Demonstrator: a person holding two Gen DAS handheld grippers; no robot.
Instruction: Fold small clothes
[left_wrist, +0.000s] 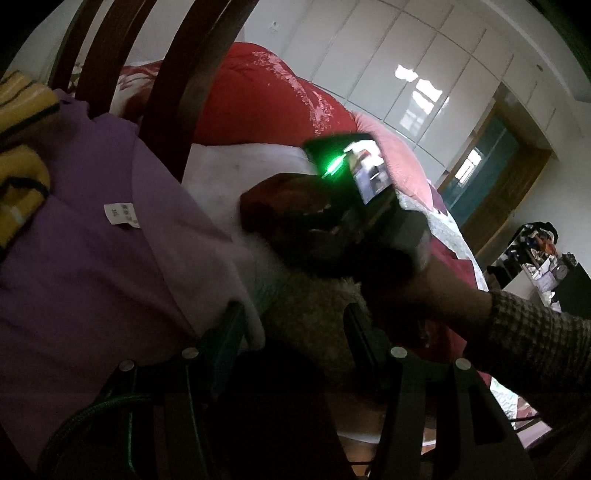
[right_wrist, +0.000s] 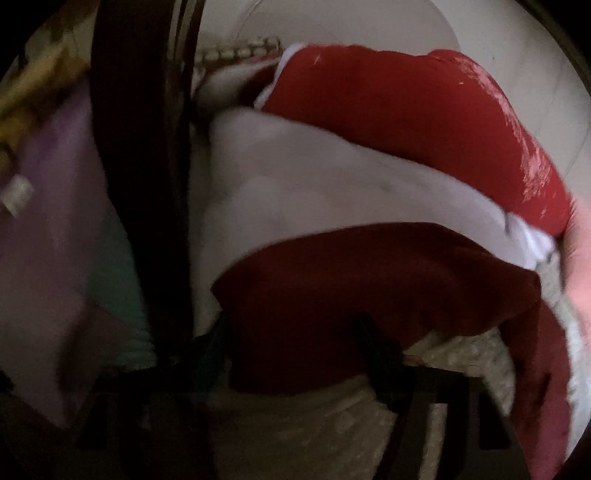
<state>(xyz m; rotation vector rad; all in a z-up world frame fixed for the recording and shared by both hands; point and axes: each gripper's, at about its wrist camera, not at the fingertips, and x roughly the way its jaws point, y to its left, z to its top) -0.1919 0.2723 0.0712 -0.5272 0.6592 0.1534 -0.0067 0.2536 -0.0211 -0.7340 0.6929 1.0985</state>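
Glossy white wardrobe doors (left_wrist: 406, 74) reflect window light beside a wood-framed doorway (left_wrist: 495, 173).

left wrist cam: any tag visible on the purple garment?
Yes, a small white label sits on the purple garment near its neckline.

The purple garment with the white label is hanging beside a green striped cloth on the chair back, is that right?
Not quite: in the left wrist view the striped cloth beside the purple garment is yellow with dark stripes, not green. The white label is right.
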